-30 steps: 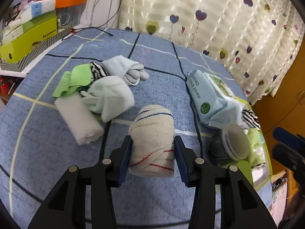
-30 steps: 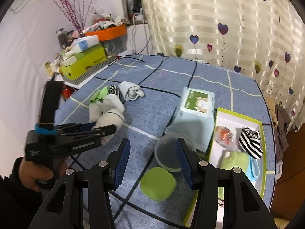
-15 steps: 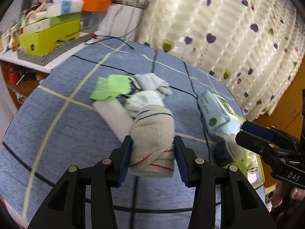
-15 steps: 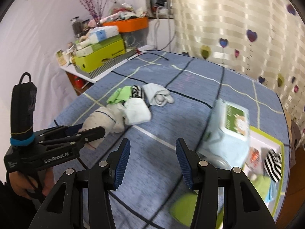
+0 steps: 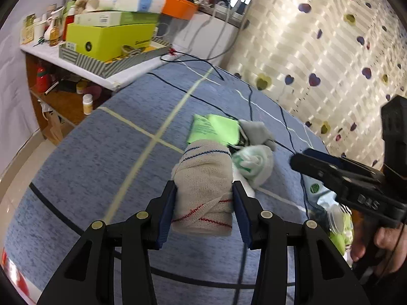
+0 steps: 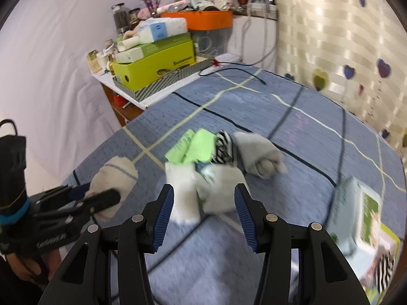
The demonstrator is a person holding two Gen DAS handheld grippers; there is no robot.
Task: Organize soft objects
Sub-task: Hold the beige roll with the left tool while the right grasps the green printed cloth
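1. Compared with a second ago, the left wrist view takes in more of the cluttered side shelf (image 5: 106, 73) and the lime-green box (image 5: 109, 39) on it; the wet-wipes pack and the tray have slid almost out at its right edge, and the right claw (image 5: 300, 161), then only a sliver at the edge, now reaches well into the view.
2. The right wrist view has swung away from the clear container and green lid that lay beneath its fingers; the sock pile (image 6: 216, 167) now lies ahead between them, and the wet-wipes pack (image 6: 356, 213) and tray sit blurred at the lower right.
3. The left claw (image 5: 203, 203) stays clenched on the beige rolled sock (image 5: 203, 185), its blue pads pressing both sides; the roll stands up between the fingers, lifted above the blue checked bedspread (image 5: 101, 157), with its top in front of the green cloth (image 5: 216, 128) and the pale mint sock (image 5: 254, 164) of the pile.
4. The right claw (image 6: 203, 203) stands spread and holds nothing; a white rolled cloth (image 6: 183, 193) and a pale sock lie on the bedspread beyond its gap.
5. Both claws tilt downward toward the bed; a hand (image 5: 381, 244) grips the right handle at lower right, and the left claw (image 6: 101, 198) with its sock shows at the left of the right wrist view.
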